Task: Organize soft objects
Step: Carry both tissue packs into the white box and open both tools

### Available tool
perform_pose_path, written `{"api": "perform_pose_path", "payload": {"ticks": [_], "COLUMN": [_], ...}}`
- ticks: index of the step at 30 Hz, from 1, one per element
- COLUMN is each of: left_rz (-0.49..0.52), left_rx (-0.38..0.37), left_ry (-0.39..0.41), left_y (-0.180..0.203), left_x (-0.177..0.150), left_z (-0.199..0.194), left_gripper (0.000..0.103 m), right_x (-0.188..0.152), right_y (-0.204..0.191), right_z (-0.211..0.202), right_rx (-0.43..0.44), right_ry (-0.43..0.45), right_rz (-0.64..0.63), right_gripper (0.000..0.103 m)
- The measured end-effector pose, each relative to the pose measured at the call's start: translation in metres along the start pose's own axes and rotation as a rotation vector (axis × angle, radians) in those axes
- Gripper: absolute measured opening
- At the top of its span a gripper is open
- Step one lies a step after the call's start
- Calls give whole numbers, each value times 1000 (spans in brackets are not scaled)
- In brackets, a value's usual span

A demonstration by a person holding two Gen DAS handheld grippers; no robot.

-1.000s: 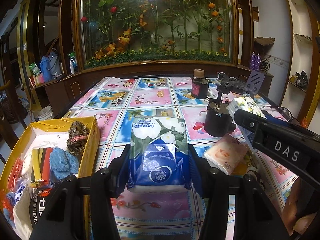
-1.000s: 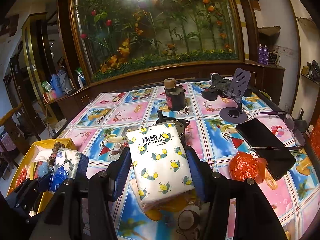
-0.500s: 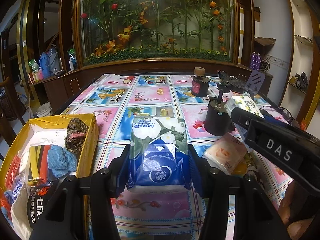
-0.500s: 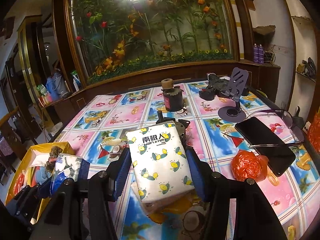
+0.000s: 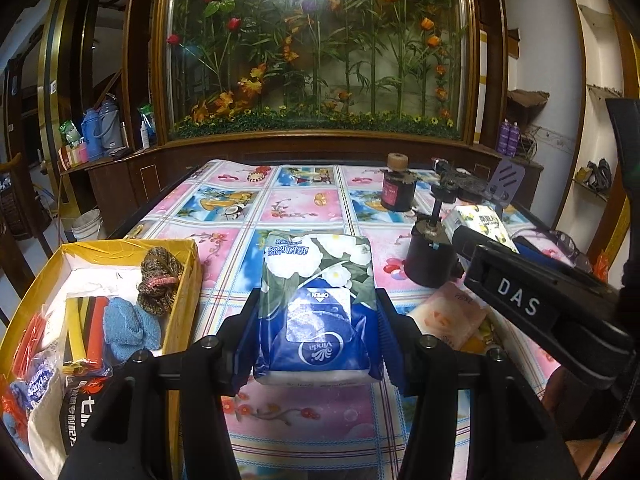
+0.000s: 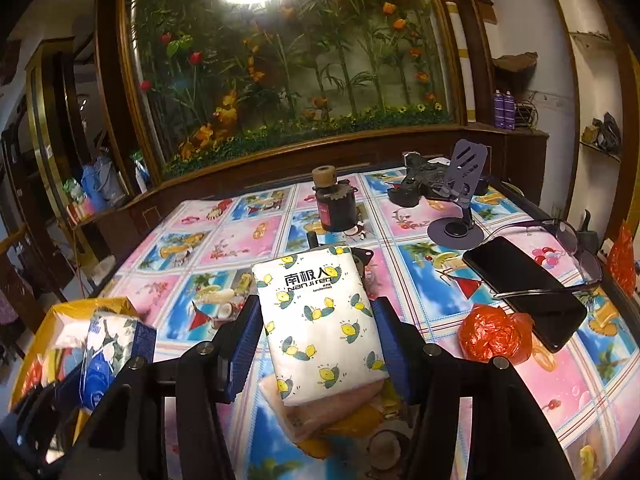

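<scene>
My left gripper (image 5: 316, 320) is shut on a blue floral tissue pack (image 5: 316, 304) and holds it above the table, right of a yellow box (image 5: 188, 280). The box holds a blue cloth (image 5: 130, 328), a knitted brown bundle (image 5: 160, 280) and other soft items. My right gripper (image 6: 316, 332) is shut on a white lemon-print tissue pack (image 6: 320, 320), above a pink tissue pack (image 6: 316, 412) that lies on the table. The right gripper also shows in the left wrist view (image 5: 520, 300). The left gripper's pack also shows in the right wrist view (image 6: 108, 352).
A black cylinder with a rod (image 5: 430, 260) stands right of the blue pack. A dark jar (image 6: 334, 208), a phone stand (image 6: 460, 216), a phone (image 6: 524, 288), glasses (image 6: 572, 240) and an orange bag (image 6: 494, 332) are on the patterned tablecloth (image 6: 224, 244).
Both grippers have risen a little with their packs still held; the view of the table has shifted slightly. Nothing was let go.
</scene>
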State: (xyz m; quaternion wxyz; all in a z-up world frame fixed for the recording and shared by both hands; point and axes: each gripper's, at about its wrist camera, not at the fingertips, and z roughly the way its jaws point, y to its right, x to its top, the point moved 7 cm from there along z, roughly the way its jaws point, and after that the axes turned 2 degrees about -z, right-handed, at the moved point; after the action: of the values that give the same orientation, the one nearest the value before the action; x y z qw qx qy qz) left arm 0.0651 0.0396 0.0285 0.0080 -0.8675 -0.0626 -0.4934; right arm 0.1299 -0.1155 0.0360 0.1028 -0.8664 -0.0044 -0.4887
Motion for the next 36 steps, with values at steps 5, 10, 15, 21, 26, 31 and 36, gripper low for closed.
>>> {"api": "perform_pose_path", "payload": {"ticks": [5, 10, 15, 21, 26, 31, 36], "left_rz": [-87, -138, -203, -250, -274, -342, -381], "left_rx": [-6, 5, 16, 70, 132, 117, 104], "left_ry": [18, 42, 44, 46, -23, -137, -211], "left_y": [-23, -55, -98, -160, -222, -264, -274], "left_x": [8, 18, 30, 41, 40, 32, 19], "left_z": [-12, -40, -66, -90, -86, -53, -22], "left_gripper": [52, 52, 52, 52, 52, 52, 52], "right_x": [3, -1, -8, -21, -42, -71, -90], "right_y": [-11, -32, -77, -153, -209, -251, -263], "right_z": [-1, 5, 6, -7, -14, -13, -7], "right_rx": [3, 28, 113, 268, 381, 458, 489], "right_ry": [11, -12, -36, -63, -123, -209, -282], "right_rz": [67, 82, 63, -14, -103, -172, -231], "right_gripper": [60, 60, 60, 61, 61, 61, 61]}}
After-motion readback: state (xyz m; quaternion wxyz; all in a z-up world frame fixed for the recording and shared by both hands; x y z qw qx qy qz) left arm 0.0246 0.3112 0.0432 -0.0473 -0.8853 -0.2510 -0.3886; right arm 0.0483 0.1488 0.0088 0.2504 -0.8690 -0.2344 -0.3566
